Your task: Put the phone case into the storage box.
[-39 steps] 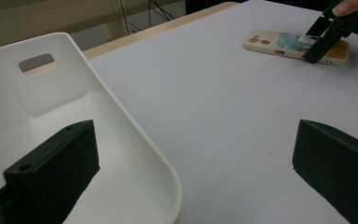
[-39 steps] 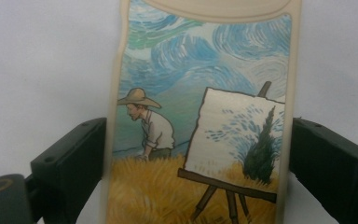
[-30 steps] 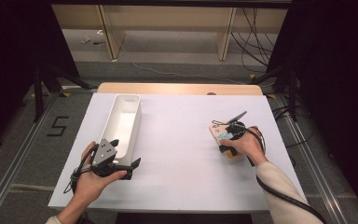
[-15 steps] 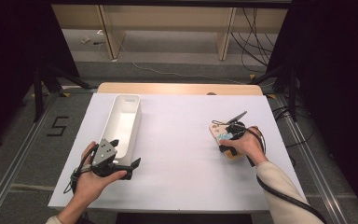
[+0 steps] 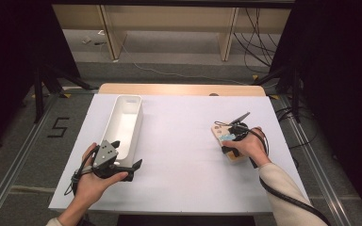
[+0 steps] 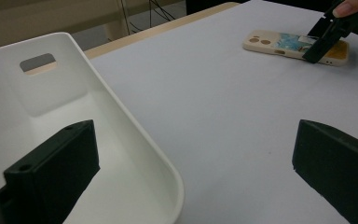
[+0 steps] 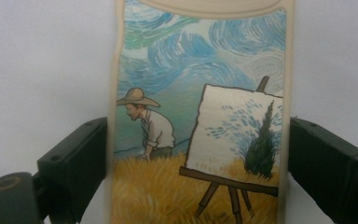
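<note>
Right hand-held gripper (image 7: 198, 154) clasps the painted phone case (image 7: 200, 116); left hand-held gripper (image 6: 186, 168) gapes, straddling the white bin's (image 6: 121, 121) rim.
The high view blurs the case's picture; its lower end is cut off close up.

High cam sat above my side, looking forward and down over the whole table (image 5: 179, 141). My left gripper's cam looked low across it, past the white bin (image 6: 121, 140) to the phone case (image 6: 279, 46); my right gripper's cam was right on top of that case.
</note>
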`<state>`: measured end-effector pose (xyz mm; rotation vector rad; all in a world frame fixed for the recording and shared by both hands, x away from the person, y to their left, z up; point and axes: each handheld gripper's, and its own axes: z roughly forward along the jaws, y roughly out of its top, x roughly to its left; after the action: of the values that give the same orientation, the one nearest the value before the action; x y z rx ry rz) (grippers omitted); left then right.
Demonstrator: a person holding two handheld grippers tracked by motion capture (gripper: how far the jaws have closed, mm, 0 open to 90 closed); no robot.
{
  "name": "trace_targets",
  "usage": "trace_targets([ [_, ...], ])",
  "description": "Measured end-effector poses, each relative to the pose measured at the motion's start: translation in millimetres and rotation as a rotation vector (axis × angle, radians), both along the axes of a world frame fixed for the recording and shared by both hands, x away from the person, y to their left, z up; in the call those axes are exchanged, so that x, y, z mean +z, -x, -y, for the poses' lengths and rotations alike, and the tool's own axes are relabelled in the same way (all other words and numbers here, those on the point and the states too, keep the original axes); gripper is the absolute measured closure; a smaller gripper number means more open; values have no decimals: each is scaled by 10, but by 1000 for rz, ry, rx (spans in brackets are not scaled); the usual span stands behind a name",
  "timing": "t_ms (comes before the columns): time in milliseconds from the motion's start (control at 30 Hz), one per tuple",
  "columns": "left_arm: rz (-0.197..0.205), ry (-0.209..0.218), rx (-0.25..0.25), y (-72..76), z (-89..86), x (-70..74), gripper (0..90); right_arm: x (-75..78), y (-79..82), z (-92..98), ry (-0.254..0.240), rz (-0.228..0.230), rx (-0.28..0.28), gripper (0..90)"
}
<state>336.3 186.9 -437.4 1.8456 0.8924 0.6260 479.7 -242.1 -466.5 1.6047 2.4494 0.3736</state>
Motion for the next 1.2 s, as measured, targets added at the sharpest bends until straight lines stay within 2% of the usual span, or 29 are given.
trace_targets([
  [533,1,0,0,-1,-1,1,0,9,11,-1,-14,8,-17,115],
  [933,4,2,3,1,-4,7,0,43,29,3,-39,-7,-25,119],
  [1200,4,2,5,2,-5,7,0,86,49,2,-55,16,-31,120],
])
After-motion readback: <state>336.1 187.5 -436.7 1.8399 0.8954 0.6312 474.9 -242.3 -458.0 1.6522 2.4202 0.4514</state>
